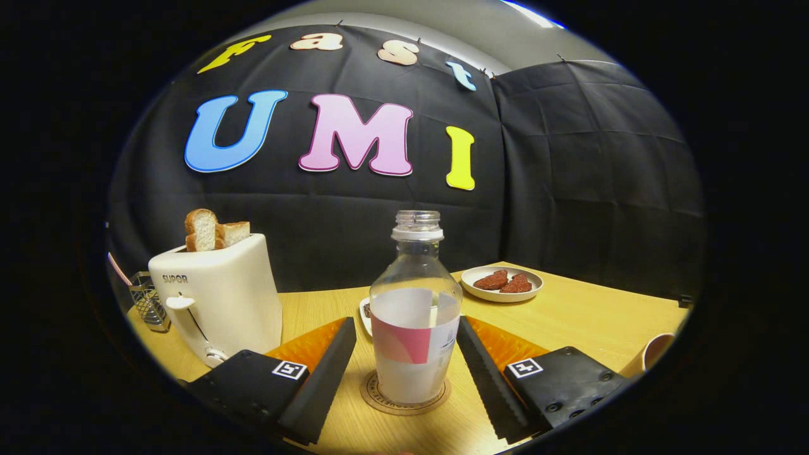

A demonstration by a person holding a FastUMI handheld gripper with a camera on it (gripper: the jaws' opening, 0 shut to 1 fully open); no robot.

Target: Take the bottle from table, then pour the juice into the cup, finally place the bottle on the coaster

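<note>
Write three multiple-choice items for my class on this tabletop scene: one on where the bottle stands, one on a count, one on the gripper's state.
1. Where does the bottle stand?
A. on the coaster
B. on the plate
C. inside the toaster

2. How many bread slices stick out of the toaster?
A. none
B. two
C. four

3. How is the gripper?
A. shut on the bottle
B. shut on the cup
C. open, fingers either side of the bottle

Answers:
1 A, its base sits inside the round coaster.
2 B, two slices rise from the slots.
3 C, gaps show between each finger and the bottle.
</note>
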